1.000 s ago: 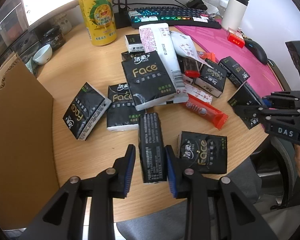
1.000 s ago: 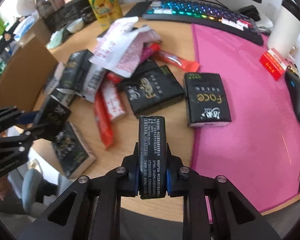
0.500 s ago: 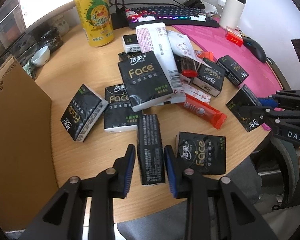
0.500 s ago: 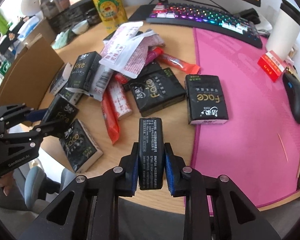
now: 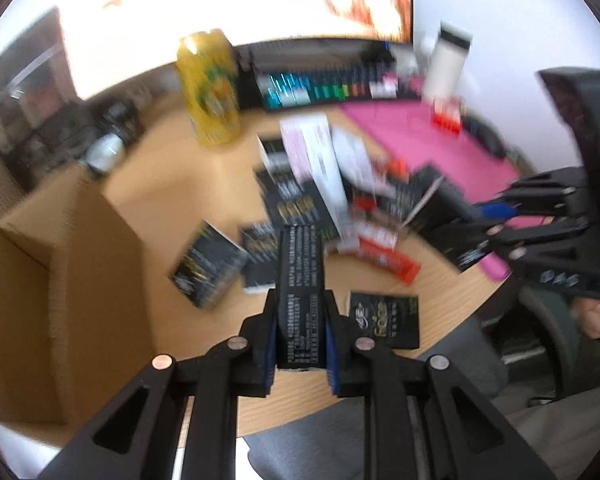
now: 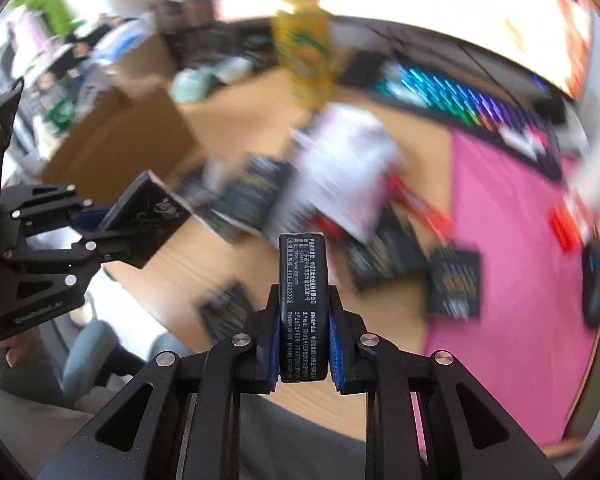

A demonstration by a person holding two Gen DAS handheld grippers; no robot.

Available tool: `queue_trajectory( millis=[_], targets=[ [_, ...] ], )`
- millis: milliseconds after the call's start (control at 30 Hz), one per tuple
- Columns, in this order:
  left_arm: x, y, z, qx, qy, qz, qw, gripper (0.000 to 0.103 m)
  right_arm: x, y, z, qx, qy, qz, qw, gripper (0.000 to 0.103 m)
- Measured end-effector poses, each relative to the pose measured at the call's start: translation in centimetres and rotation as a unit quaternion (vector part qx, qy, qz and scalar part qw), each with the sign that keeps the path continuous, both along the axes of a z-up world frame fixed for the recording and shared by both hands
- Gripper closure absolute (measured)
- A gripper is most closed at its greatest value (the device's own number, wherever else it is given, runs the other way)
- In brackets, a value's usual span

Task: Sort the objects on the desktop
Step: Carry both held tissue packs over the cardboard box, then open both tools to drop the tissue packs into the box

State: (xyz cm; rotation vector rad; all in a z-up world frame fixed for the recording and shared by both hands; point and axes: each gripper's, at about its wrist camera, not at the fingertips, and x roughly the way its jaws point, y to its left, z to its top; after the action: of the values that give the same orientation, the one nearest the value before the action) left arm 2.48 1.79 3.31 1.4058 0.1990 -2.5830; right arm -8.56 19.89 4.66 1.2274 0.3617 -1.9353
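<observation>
My left gripper (image 5: 301, 304) is closing, its blue pads pressed on a black tissue pack (image 5: 300, 264) held edge-up above the wooden desk (image 5: 172, 200). My right gripper (image 6: 303, 300) is also closing, squeezing a second black tissue pack (image 6: 303, 256) clear of the desk. In the left wrist view the right gripper (image 5: 480, 224) shows at the right edge with its pack (image 5: 452, 236). The right wrist view has the left gripper (image 6: 96, 232) and its pack (image 6: 148, 216) at the left. A blurred pile of tissue packs and red snack bars (image 5: 312, 200) lies mid-desk.
An open cardboard box (image 5: 60, 280) stands at the desk's left side. A yellow can (image 5: 212, 88), a lit keyboard (image 5: 320, 88), a white tumbler (image 5: 448, 60) and a monitor line the back. A pink mat (image 6: 520, 240) with a mouse (image 6: 598, 280) covers the right.
The left jaws, open around the upright pack before, have closed on it and lifted it off the desk. The right gripper has risen with its pack. Both views are now motion-blurred.
</observation>
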Motion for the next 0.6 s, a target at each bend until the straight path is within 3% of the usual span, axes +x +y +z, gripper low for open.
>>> queue_trajectory(
  millis=[133,233,433,600],
  targets=[
    [3.9,-3.1,4.9,-0.023,0.067,0.055,0.9959,0.083,1.5,-5.6,3.6,-0.034,0.016,0.068,0.997,0.082],
    [7.4,-6.7,6.9,-0.060,0.085,0.136,0.9853,0.083,3.8,-11.2,6.3,-0.064,0.036,0.127,0.989,0.082],
    [11.8,-13.6,4.7,-0.075,0.044,0.258,0.9621,0.083,7.4,-21.1,7.6,-0.095,0.018,0.198,0.976,0.082],
    [12.5,-15.6,2.1,-0.052,0.022,0.266,0.9625,0.083,8.8,-25.0,5.9,-0.066,0.011,0.206,0.976,0.082]
  ],
)
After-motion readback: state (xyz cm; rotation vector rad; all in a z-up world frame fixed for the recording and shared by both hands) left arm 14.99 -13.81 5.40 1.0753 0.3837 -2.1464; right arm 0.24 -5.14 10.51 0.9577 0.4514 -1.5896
